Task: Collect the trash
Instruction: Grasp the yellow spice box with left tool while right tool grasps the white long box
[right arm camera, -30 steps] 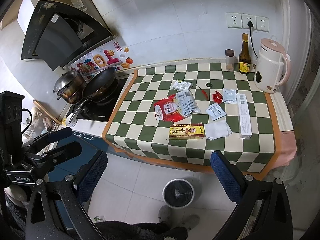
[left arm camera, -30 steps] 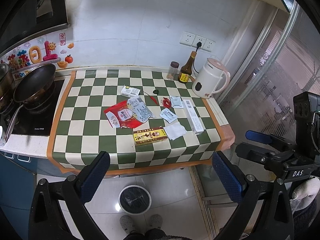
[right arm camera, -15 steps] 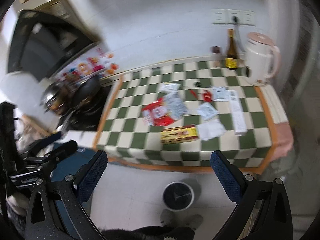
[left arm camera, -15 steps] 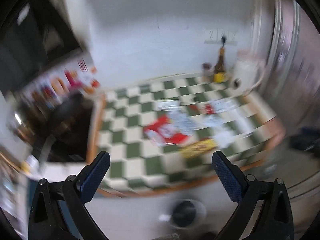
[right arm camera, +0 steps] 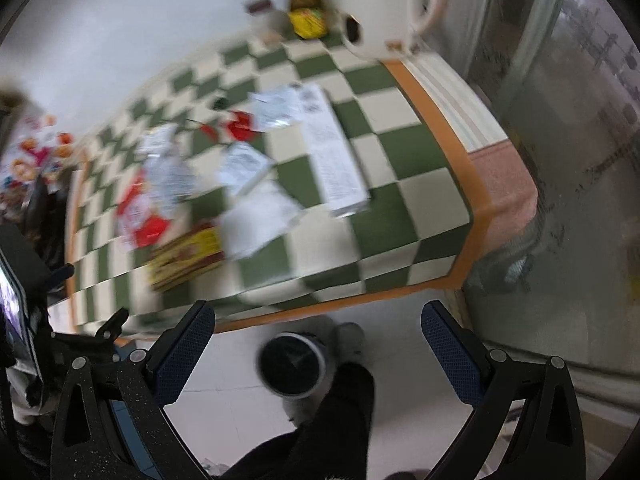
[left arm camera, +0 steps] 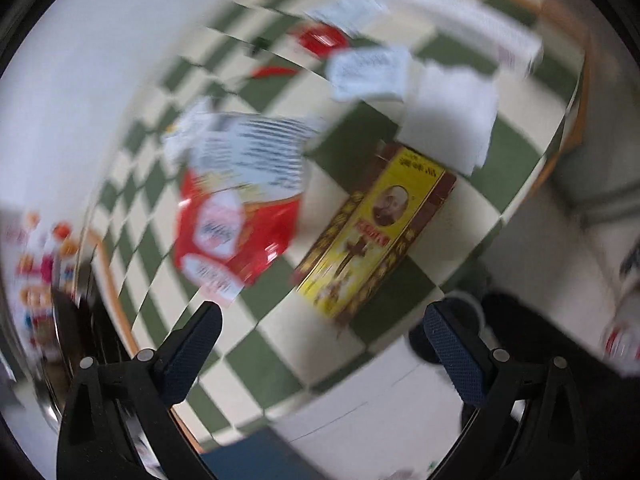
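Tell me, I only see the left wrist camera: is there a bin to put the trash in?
Observer: Yes. The right wrist camera shows a round bin on the floor below the counter edge.
Operator: Is the right gripper holding anything?
Observer: No. The right gripper is open and empty, above the floor.
Operator: What is at the far end of the counter?
Observer: A cream kettle stands by the wall, with a long white box lying in front of it.
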A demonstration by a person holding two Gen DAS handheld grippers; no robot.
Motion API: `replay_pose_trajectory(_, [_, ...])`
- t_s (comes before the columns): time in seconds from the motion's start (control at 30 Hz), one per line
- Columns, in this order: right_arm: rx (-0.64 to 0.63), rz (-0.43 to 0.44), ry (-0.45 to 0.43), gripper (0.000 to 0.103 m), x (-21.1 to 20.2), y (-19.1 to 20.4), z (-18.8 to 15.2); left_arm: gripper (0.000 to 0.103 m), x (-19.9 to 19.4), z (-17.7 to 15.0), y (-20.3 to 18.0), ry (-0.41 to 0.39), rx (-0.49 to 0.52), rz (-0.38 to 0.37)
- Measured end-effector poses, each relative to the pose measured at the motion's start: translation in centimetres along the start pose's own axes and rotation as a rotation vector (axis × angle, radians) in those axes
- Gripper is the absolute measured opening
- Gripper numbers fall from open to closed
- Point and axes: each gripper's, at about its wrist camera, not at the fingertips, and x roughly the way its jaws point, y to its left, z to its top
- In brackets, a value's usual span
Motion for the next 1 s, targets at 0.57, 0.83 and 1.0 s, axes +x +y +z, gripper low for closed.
replay_pose_trajectory(0.57, [-0.097, -0.036, 0.091, 0.081, 15.7, 2.1, 14.1, 0.068, 3.9, 0.1, 7.6, 0.227, -0.669, -0.284])
replay_pose_trajectory(0.83, [-0.145, -0.066, 0.126, 0.051, 16.7, 3.0, 12.7, 0.069, 3.6, -3.6, 9.1, 0.266, -1.016, -0.424])
replay_pose_trajectory(1.0, [-0.186, -0.04, 0.212, 0.053, 16.4, 3.9, 9.5, 0.065, 0.7, -2.4, 8.5, 0.222, -0.879, -0.297])
